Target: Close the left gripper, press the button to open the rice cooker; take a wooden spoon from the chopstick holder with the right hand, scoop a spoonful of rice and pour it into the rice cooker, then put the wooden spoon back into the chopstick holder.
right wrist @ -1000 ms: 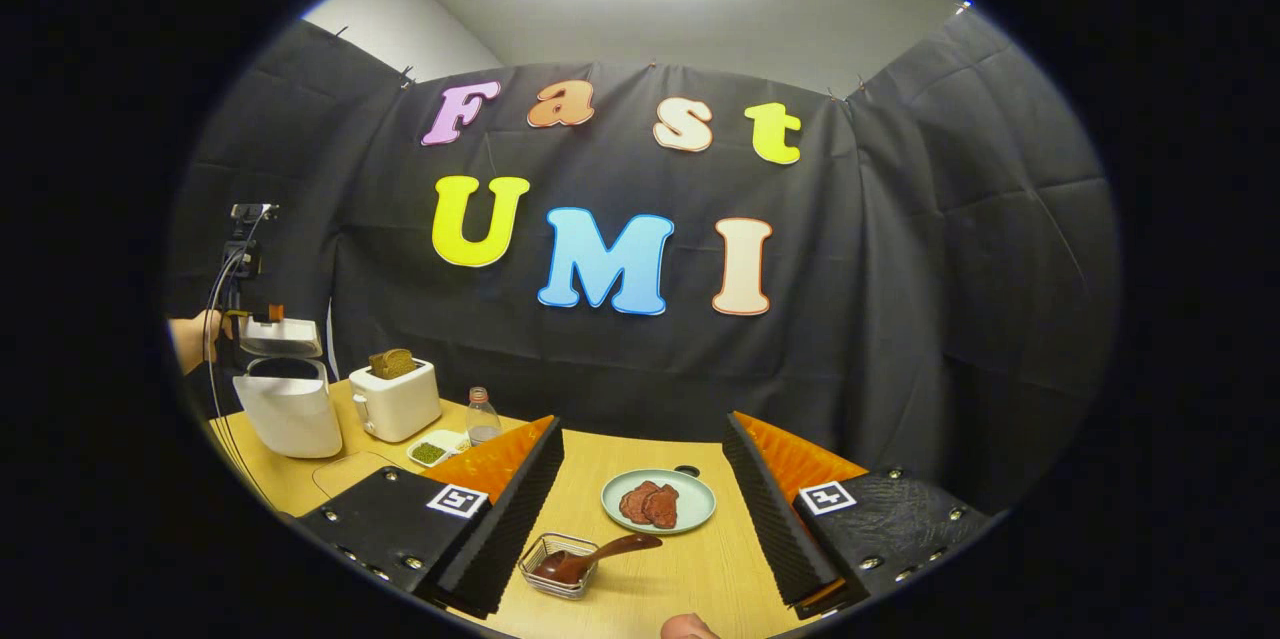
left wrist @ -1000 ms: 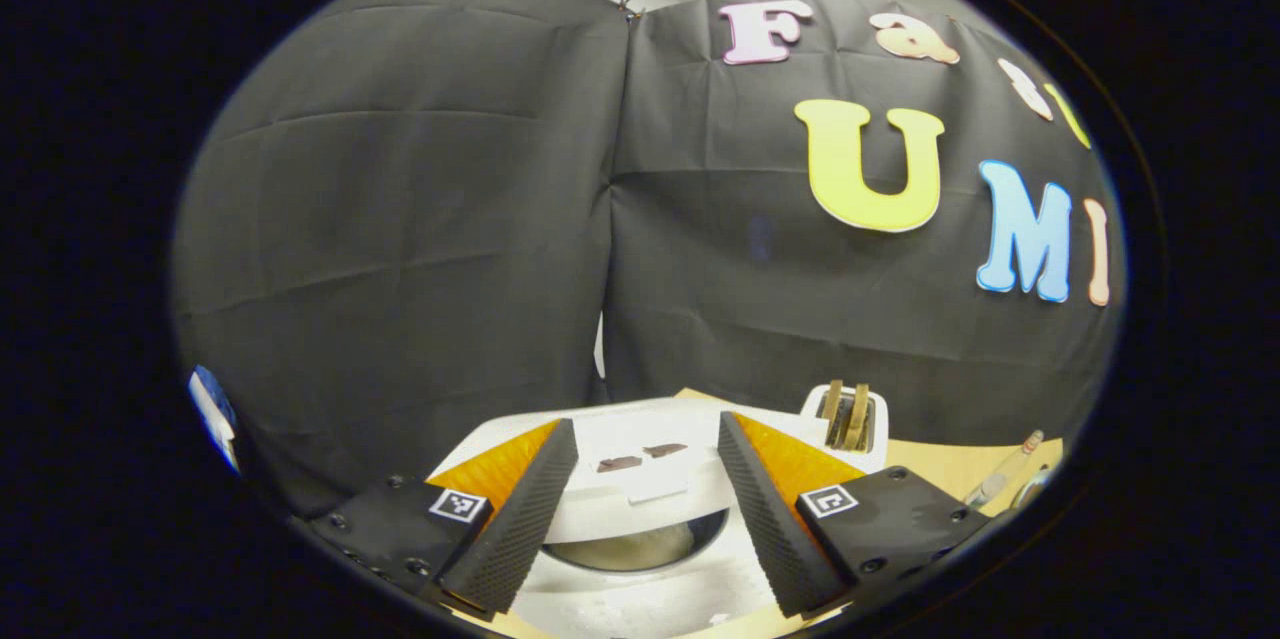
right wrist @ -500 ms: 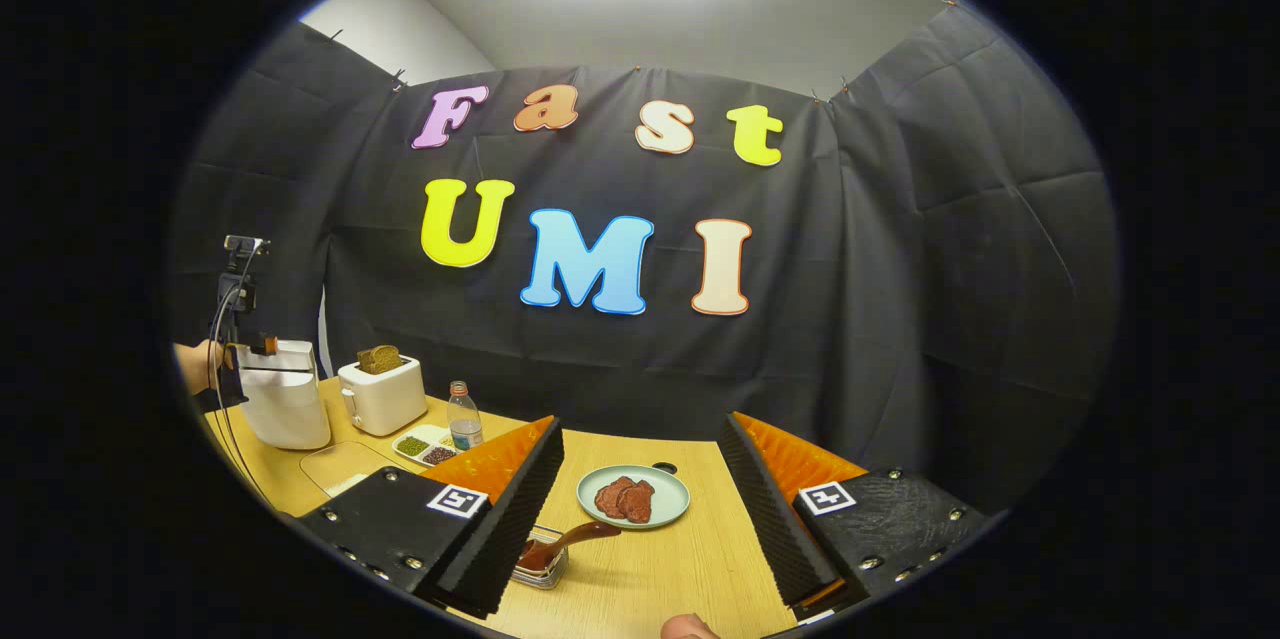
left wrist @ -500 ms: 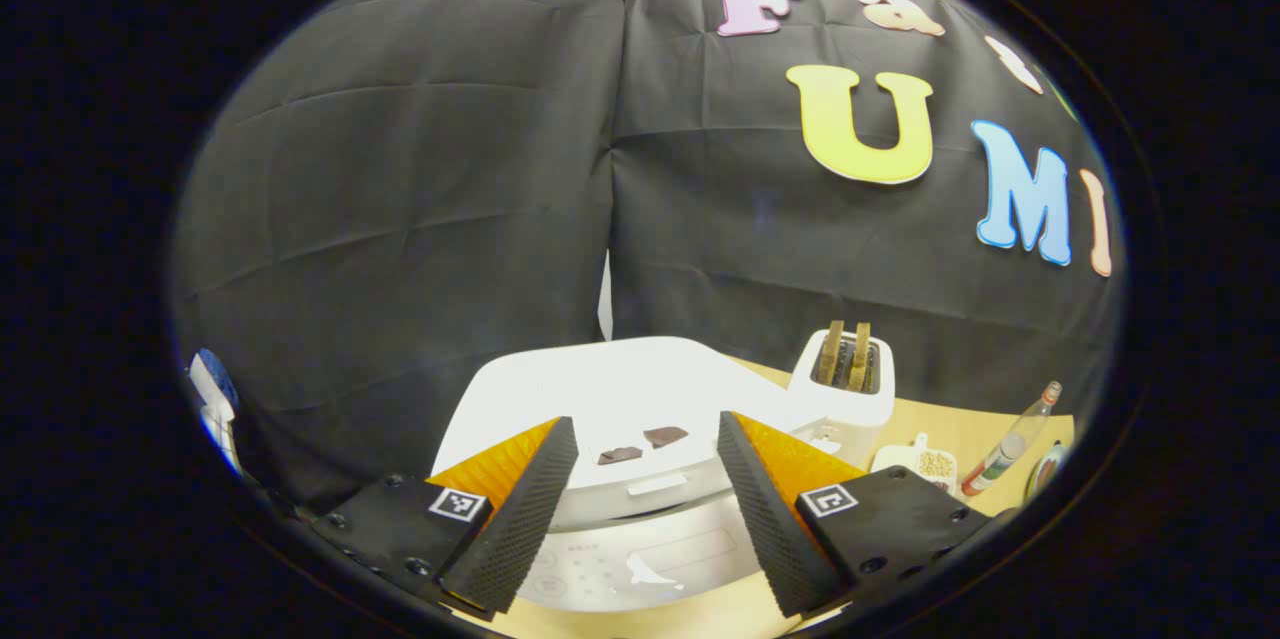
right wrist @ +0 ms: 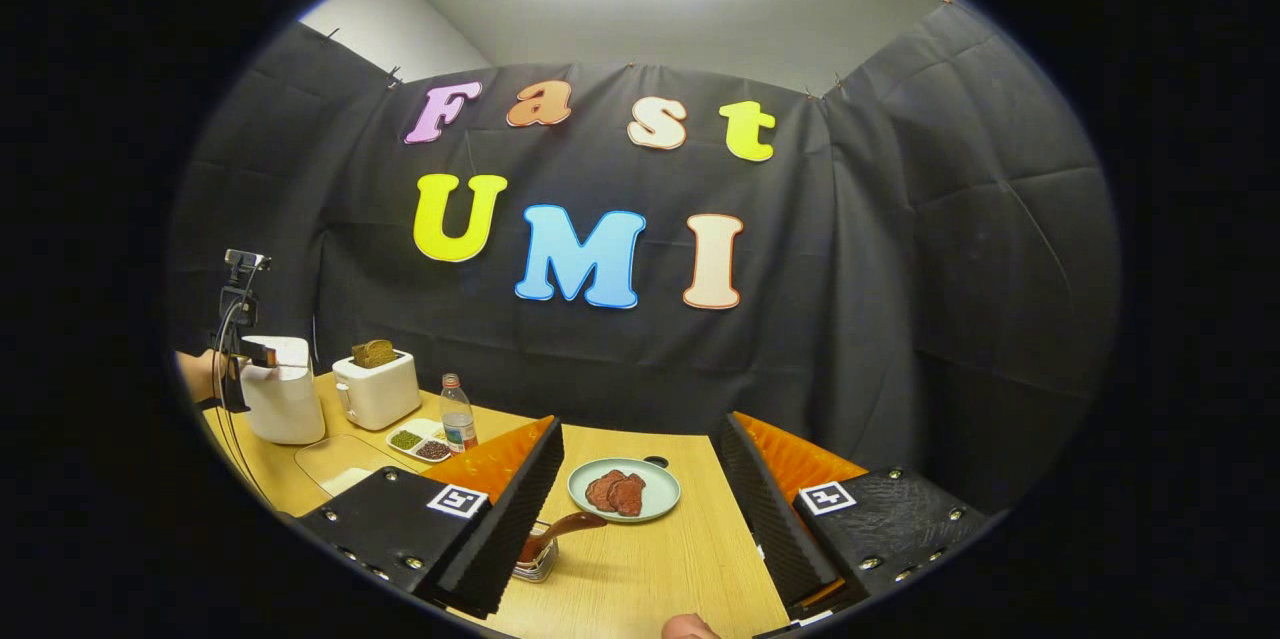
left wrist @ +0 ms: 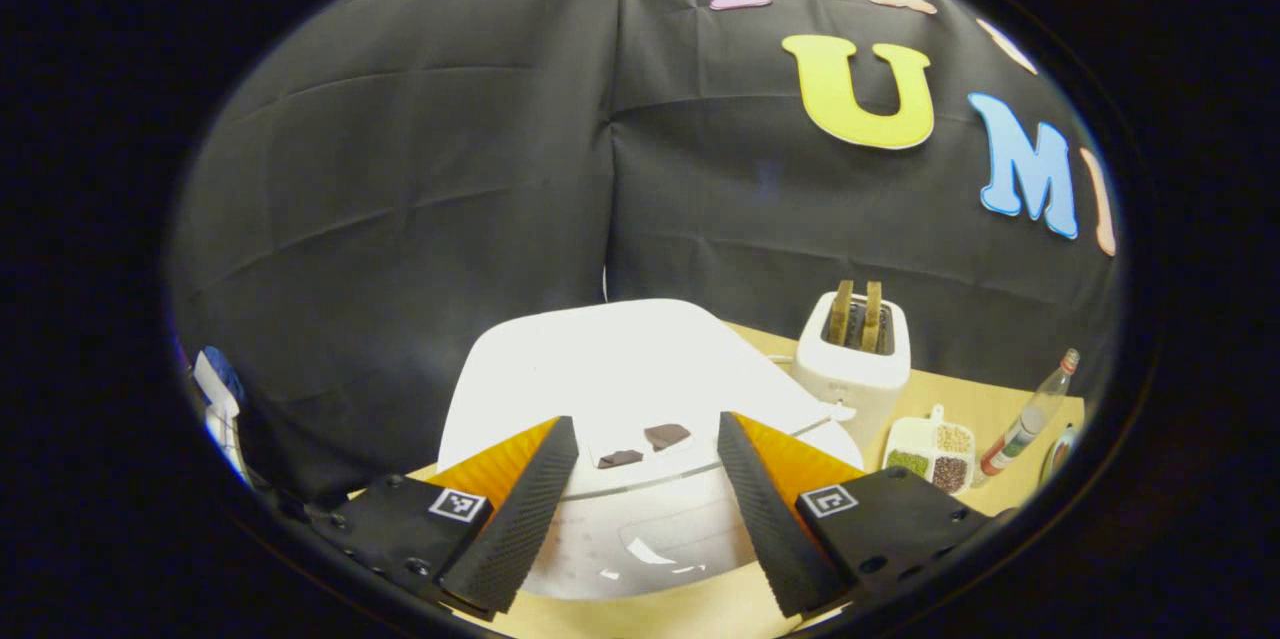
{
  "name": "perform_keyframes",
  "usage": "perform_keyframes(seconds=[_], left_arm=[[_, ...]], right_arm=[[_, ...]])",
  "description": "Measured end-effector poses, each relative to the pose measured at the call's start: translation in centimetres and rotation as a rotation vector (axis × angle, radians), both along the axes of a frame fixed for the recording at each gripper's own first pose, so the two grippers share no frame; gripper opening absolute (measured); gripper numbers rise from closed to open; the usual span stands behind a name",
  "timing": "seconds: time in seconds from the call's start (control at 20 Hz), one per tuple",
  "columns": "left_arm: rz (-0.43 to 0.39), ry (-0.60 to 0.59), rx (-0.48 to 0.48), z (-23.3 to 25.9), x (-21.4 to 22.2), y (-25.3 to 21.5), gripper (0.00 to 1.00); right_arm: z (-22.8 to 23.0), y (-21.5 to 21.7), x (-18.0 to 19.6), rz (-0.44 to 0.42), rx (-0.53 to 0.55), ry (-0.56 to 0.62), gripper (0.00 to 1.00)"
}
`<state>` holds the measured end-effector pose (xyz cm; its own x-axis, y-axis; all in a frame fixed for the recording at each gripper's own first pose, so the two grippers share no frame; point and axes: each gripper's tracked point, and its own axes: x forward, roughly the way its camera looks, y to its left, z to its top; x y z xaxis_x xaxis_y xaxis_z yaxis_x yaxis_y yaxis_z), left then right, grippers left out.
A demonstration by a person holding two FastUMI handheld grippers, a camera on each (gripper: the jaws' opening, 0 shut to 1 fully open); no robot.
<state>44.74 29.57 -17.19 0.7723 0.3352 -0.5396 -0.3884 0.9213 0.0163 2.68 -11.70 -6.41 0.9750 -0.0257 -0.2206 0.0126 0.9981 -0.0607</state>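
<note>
The white rice cooker (left wrist: 600,359) stands with its lid down just beyond my left gripper (left wrist: 645,424), which is open, its fingers spread wide to either side of the lid's front edge. In the right gripper view the same rice cooker (right wrist: 282,389) sits far left on the table, with a hand (right wrist: 195,374) holding the left gripper (right wrist: 240,359) against it. My right gripper (right wrist: 640,422) is open and holds nothing. A dark wooden spoon (right wrist: 572,525) lies in a small wire holder (right wrist: 538,564), half hidden behind the gripper's left finger.
A white toaster (left wrist: 855,359) with two bread slices stands right of the cooker, then a divided dish of beans (left wrist: 930,449) and a bottle (left wrist: 1020,419). A green plate with meat slices (right wrist: 625,491) lies on the wooden table (right wrist: 660,569). A pale board (right wrist: 340,464) lies in front of the cooker.
The cooker's lid, raised a second ago with the inner pot showing, has come down shut. The left gripper drew back and lower. The right gripper drifted slightly right of the holder.
</note>
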Motion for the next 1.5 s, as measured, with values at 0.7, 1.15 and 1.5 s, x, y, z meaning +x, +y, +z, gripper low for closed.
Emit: perform_keyframes(seconds=[0.7, 1.15, 1.5], left_arm=[[0.042, -0.031, -0.083, 0.6, -0.8, 0.6, 0.96], [-0.131, -0.358, 0.038, 15.5, -5.4, -3.7, 0.97], [-0.252, -0.538, 0.046, 25.5, -16.6, -6.1, 0.95]], right_arm=[[1.2, 1.7, 1.0, 0.038, 0.019, -0.032, 0.97], [2.5, 6.1, 1.7, 0.137, 0.077, -0.064, 0.98], [5.3, 11.9, 0.2, 0.144, 0.155, -0.144, 0.97]])
